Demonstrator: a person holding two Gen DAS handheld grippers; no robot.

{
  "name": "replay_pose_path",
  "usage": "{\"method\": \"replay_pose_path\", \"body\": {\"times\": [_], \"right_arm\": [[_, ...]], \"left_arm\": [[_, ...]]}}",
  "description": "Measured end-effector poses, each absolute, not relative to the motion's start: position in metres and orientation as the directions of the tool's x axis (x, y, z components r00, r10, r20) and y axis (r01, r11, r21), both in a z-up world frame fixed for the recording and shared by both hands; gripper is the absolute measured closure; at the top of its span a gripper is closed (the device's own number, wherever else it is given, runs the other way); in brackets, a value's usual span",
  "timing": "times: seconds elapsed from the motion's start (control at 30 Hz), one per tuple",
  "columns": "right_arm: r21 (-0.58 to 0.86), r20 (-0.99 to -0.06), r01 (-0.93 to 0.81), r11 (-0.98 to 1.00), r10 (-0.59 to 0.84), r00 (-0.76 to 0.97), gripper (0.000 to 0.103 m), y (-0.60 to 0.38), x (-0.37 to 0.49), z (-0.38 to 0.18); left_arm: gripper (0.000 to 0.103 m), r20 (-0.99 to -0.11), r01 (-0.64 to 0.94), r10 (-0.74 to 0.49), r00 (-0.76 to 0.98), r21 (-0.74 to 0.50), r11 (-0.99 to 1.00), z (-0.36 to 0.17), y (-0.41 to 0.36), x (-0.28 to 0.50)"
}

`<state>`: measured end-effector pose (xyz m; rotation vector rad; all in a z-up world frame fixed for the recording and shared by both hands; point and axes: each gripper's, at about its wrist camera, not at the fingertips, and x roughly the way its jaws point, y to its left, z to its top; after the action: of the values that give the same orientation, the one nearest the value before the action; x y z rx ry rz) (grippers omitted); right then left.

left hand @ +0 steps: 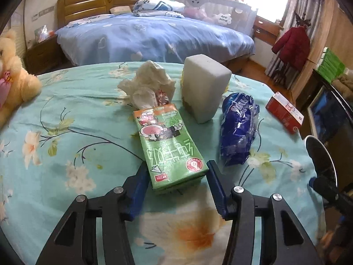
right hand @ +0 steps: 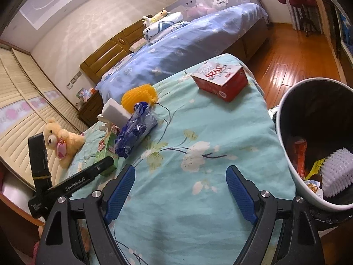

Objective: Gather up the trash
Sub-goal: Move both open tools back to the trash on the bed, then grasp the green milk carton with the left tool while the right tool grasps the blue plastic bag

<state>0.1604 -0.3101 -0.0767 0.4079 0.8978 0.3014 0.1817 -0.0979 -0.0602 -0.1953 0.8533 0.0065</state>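
the left gripper [left hand: 176, 172] sits low over the floral bedspread [left hand: 66, 114], its two blue fingers spread on either side of the near end of one green carton [left hand: 169, 145]; contact with the carton is not clear. ahead of it lie one crumpled tissue wad [left hand: 147, 84], one upright white foam block [left hand: 204, 88], one blue plastic wrapper [left hand: 238, 130] to the right, and one red box [left hand: 284, 111] further right near the bed's edge. one teddy bear [left hand: 13, 75] sits far left. the right gripper [right hand: 181, 176] is spread wide and empty above the bedspread. just to its right stands one trash bin [right hand: 286, 154] holding several scraps. one yellow mesh ball [right hand: 140, 96] lies ahead left of it.
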Motion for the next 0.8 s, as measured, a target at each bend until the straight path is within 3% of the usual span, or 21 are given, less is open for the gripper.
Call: {"method": "replay_pose_path", "body": {"times": [0.27,0.43,0.5,0.57,0.67,0.77,0.8], "right_arm": [[0.455,-0.699,-0.138,0.880,0.449,0.556,0.018,-0.265,0.183,-0.080],[0.463,-0.709,-0.147,0.874,0.465,0.531,0.018,-0.237,0.205,-0.086],[0.463,-0.712,-0.148,0.874,0.466,0.525,0.018,-0.226,0.214,-0.087],[0.458,-0.717,-0.148,0.876,0.463,0.521,0.018,-0.219,0.220,-0.089],[0.449,-0.729,-0.137,0.883,0.450,0.516,0.026,-0.210,0.231,-0.093],[0.422,-0.738,-0.131,0.897,0.424,0.525,0.041,-0.206,0.236,-0.095],[0.423,-0.738,-0.130,0.897,0.424,0.524,0.052,-0.207,0.236,-0.096]], "left_arm": [[0.052,-0.731,-0.027,-0.178,0.659,-0.260,0.965,-0.064,-0.067,0.144],[0.051,-0.724,-0.067,-0.135,0.676,-0.243,0.968,-0.061,-0.050,0.126],[0.049,-0.725,-0.092,-0.125,0.677,-0.253,0.963,-0.062,-0.046,0.122],[0.038,-0.735,-0.127,-0.104,0.670,-0.251,0.960,-0.064,-0.044,0.121],[0.035,-0.741,-0.156,-0.086,0.667,-0.251,0.955,-0.064,-0.045,0.120],[0.034,-0.742,-0.163,-0.083,0.665,-0.252,0.954,-0.063,-0.048,0.124],[0.034,-0.745,-0.165,-0.075,0.663,-0.243,0.956,-0.064,-0.050,0.126]]}}
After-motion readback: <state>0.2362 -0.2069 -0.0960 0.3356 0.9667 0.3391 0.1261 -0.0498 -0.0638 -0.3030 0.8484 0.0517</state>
